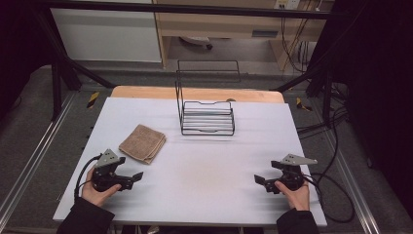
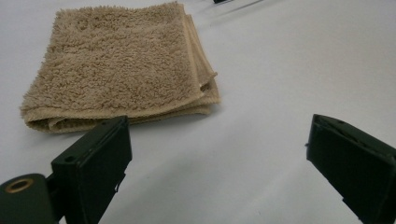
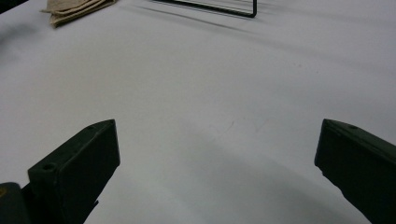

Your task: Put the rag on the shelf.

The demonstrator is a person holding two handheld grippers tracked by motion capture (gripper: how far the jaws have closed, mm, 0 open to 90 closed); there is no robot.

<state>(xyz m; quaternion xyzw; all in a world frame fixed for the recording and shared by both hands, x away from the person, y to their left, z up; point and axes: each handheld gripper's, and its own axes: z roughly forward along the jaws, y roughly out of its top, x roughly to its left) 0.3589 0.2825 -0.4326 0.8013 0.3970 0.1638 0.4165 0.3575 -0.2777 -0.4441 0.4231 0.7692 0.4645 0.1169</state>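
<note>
Towel (image 1: 142, 143) lies folded on the table (image 1: 204, 175), left of the rack (image 1: 207, 117), just ahead of the left gripper (image 1: 130, 178). Both grippers, right (image 1: 263, 183) included, gape empty. Judged step: approach. Next: advance the left jaws around the towel's edge.

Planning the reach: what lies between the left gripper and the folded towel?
Only bare white table lies between the open left gripper and the towel, seen in the left gripper view.

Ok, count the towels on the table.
1: a folded tan towel lies flat on the white table, left of the black wire rack, just ahead of the left gripper.
</note>
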